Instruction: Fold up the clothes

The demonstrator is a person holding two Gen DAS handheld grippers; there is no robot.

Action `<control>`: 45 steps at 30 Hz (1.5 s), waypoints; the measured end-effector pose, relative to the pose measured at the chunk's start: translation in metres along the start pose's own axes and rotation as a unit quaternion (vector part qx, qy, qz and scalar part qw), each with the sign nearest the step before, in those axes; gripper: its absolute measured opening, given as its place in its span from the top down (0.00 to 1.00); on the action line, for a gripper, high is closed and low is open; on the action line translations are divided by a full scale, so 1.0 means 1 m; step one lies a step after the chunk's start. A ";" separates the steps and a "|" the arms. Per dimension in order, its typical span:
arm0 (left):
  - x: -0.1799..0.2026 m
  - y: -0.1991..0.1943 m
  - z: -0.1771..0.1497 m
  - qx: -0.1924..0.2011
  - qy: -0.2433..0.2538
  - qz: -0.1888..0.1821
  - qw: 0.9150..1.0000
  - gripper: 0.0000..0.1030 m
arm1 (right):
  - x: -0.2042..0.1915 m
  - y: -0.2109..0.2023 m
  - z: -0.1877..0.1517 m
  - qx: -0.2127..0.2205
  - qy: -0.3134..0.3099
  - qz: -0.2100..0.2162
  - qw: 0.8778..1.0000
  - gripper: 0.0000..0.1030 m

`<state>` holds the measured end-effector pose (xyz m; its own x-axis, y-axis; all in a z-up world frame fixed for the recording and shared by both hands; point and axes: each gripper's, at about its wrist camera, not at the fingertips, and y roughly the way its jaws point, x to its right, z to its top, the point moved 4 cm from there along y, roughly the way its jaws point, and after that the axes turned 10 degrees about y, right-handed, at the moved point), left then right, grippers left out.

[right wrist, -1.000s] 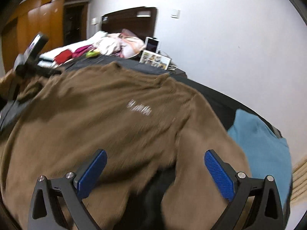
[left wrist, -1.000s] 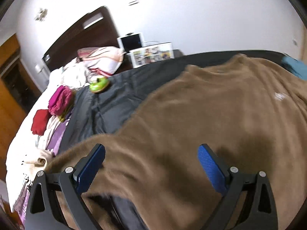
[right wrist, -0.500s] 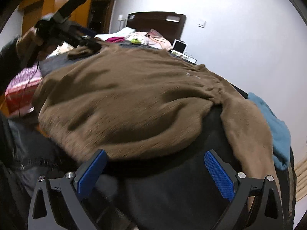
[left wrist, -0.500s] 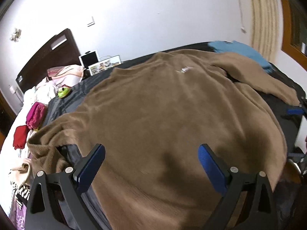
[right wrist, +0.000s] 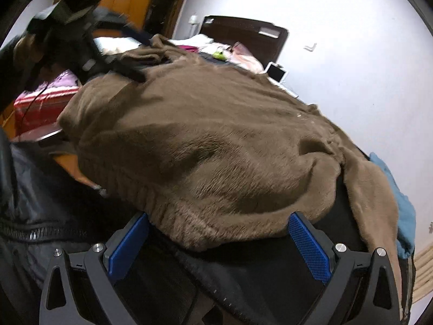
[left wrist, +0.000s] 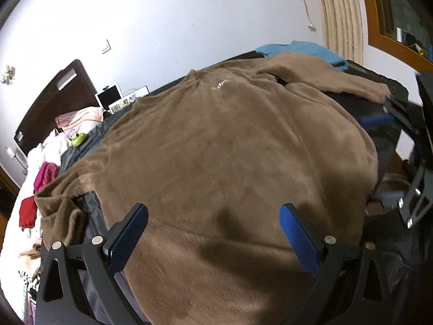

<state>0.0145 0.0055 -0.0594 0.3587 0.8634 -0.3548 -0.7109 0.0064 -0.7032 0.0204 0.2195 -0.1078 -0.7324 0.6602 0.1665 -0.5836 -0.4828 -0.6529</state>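
Observation:
A brown fleece sweater [left wrist: 222,146] lies spread front up on the dark bed cover [left wrist: 81,154], with its small white chest logo [left wrist: 222,83] towards the wall. My left gripper [left wrist: 213,224] hovers open over the sweater's lower body and holds nothing. In the right wrist view the ribbed hem [right wrist: 205,227] of the sweater [right wrist: 205,140] bulges between the fingers of my open right gripper [right wrist: 219,233]. One sleeve [left wrist: 333,81] stretches to the right edge, where the right gripper [left wrist: 400,135] shows. The other sleeve [left wrist: 59,211] is bunched at the left. The left gripper [right wrist: 89,57] appears blurred at the far hem corner.
A blue garment [left wrist: 303,50] lies beyond the sweater by the wall. Pink and red clothes [left wrist: 46,173], a green toy [left wrist: 78,139] and pillows [left wrist: 81,116] sit near the dark headboard [left wrist: 56,94]. A person's dark jacket [right wrist: 40,189] fills the lower left of the right wrist view.
Both grippers have drawn back from over the sweater towards its hem and the near edge of the bed. The sweater now lies spread out in view. Both grippers stayed open.

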 end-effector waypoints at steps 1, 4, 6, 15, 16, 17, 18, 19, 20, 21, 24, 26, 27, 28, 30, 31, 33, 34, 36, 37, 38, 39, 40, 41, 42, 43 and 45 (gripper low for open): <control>0.002 0.000 -0.004 0.001 0.000 -0.003 1.000 0.04 | 0.002 0.000 0.003 0.004 0.008 -0.001 1.000 0.00; 0.008 -0.005 -0.012 0.008 0.002 -0.011 1.000 0.04 | 0.014 0.001 0.018 0.025 0.044 -0.013 0.999 0.00; 0.014 -0.009 -0.017 0.018 0.003 -0.020 1.000 0.04 | 0.026 0.004 0.034 0.052 0.067 -0.042 0.995 0.00; 0.048 -0.027 -0.049 0.026 0.085 -0.015 0.996 0.04 | 0.024 0.002 0.041 0.048 0.080 0.029 0.995 0.00; 0.047 -0.027 -0.051 0.023 0.083 -0.014 0.996 0.04 | 0.019 -0.003 0.037 0.045 0.063 0.041 0.996 0.00; 0.046 -0.027 -0.054 0.020 0.081 -0.013 0.996 0.04 | 0.010 -0.008 0.031 0.042 0.040 0.047 0.997 0.00; 0.045 -0.027 -0.056 0.017 0.080 -0.012 0.997 0.04 | 0.002 -0.013 0.024 0.038 0.015 0.051 0.998 0.00; 0.043 -0.026 -0.057 0.017 0.073 -0.010 0.997 0.04 | -0.005 -0.013 0.021 0.034 -0.002 0.053 0.998 0.00; 0.041 -0.025 -0.057 0.016 0.066 -0.008 0.998 0.04 | -0.013 -0.013 0.016 0.028 -0.020 0.055 0.998 0.00; 0.038 -0.024 -0.057 0.016 0.059 -0.007 0.998 0.04 | -0.020 -0.011 0.013 0.020 -0.037 0.052 0.998 0.00; 0.031 -0.023 -0.058 0.016 0.041 -0.001 0.999 0.04 | -0.040 0.000 0.006 0.004 -0.079 0.035 0.996 0.00; 0.027 -0.024 -0.058 0.019 0.032 0.003 0.999 0.04 | -0.048 0.006 0.004 0.001 -0.091 0.025 0.996 0.00; 0.025 -0.025 -0.059 0.019 0.029 0.006 0.999 0.04 | -0.050 0.008 0.005 0.002 -0.093 0.024 0.995 0.00; 0.023 -0.025 -0.059 0.020 0.027 0.009 0.999 0.04 | -0.051 0.010 0.007 0.002 -0.091 0.023 0.996 0.00; 0.021 -0.027 -0.062 0.020 0.023 0.011 0.999 0.04 | -0.051 0.014 0.010 0.003 -0.085 0.021 0.996 0.00; 0.020 -0.027 -0.063 0.021 0.021 0.012 0.999 0.04 | -0.052 0.016 0.012 0.002 -0.082 0.020 0.996 0.00; 0.018 -0.027 -0.064 0.021 0.017 0.012 1.000 0.04 | -0.053 0.019 0.014 0.005 -0.077 0.019 0.997 0.00; 0.018 -0.028 -0.065 0.021 0.016 0.011 1.000 0.04 | -0.054 0.018 0.016 0.009 -0.074 0.020 0.997 0.00; 0.020 -0.028 -0.067 0.022 0.020 0.009 1.000 0.04 | -0.055 0.018 0.019 0.016 -0.069 0.020 0.997 0.00; 0.021 -0.029 -0.068 0.022 0.023 0.008 0.999 0.04 | -0.054 0.019 0.024 0.024 -0.059 0.017 0.998 0.00; 0.022 -0.029 -0.068 0.023 0.026 0.007 0.999 0.04 | -0.053 0.020 0.029 0.028 -0.048 0.018 0.998 0.00; 0.023 -0.030 -0.069 0.023 0.029 0.007 0.999 0.04 | -0.052 0.022 0.034 0.032 -0.036 0.020 0.999 0.00; 0.024 -0.030 -0.070 0.023 0.030 0.006 0.999 0.04 | -0.049 0.025 0.040 0.037 -0.019 0.023 0.999 0.00; 0.024 -0.031 -0.071 0.023 0.031 0.006 0.999 0.04 | -0.047 0.028 0.047 0.041 -0.003 0.026 0.999 0.00; 0.025 -0.032 -0.071 0.023 0.032 0.005 0.999 0.04 | -0.045 0.032 0.053 0.042 0.011 0.025 0.999 0.00; 0.025 -0.033 -0.072 0.024 0.033 0.005 0.999 0.04 | -0.042 0.038 0.060 0.042 0.027 0.021 0.999 0.00; 0.024 -0.036 -0.074 0.026 0.033 0.007 0.999 0.04 | -0.036 0.047 0.070 0.038 0.049 0.019 0.998 0.00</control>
<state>0.0941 -0.0111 -0.0881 0.3863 0.8280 -0.4064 -0.7464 0.0218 -0.6651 -0.0050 0.1327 -0.0931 -0.7192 0.6915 0.0670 -0.5833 -0.5487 -0.5989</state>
